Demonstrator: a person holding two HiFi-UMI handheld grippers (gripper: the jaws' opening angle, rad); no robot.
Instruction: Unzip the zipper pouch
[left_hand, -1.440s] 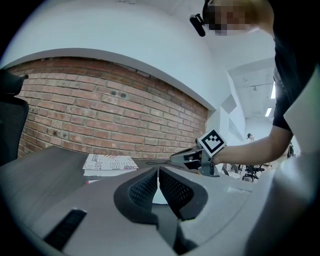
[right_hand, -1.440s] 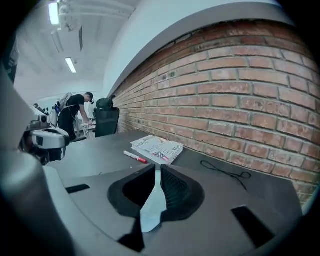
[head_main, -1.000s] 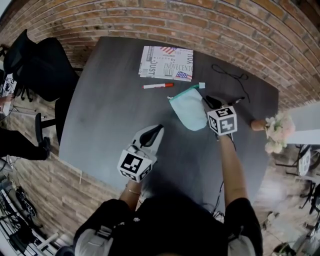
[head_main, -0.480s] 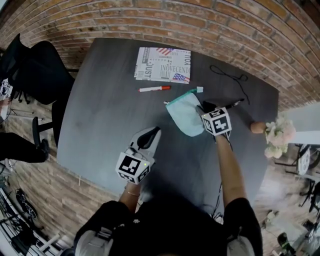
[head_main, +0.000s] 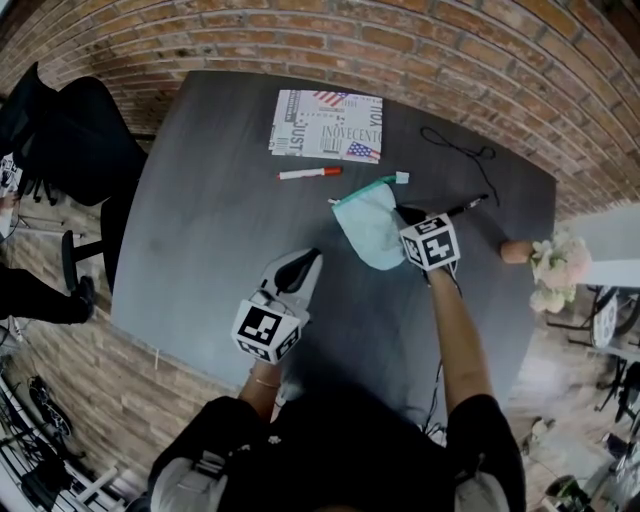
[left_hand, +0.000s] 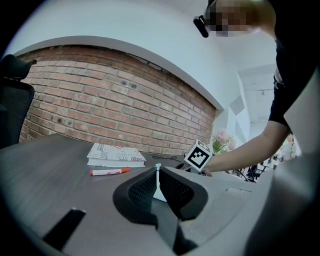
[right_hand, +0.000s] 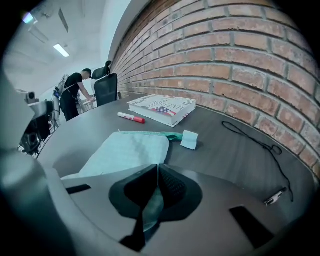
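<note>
Two tongs are over the dark bench (head_main: 200, 210). The right tongs (head_main: 408, 216) pinch one edge of the light green zipper pouch (head_main: 368, 222), which lies flat near a red marker (head_main: 311, 173). The left tongs (head_main: 312, 258) are pressed together, holding nothing, apart from the pouch.

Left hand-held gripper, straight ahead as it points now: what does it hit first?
Probably the zipper pouch, which shows dead ahead of the left hand-held gripper in its own view. Depth is unclear.
</note>
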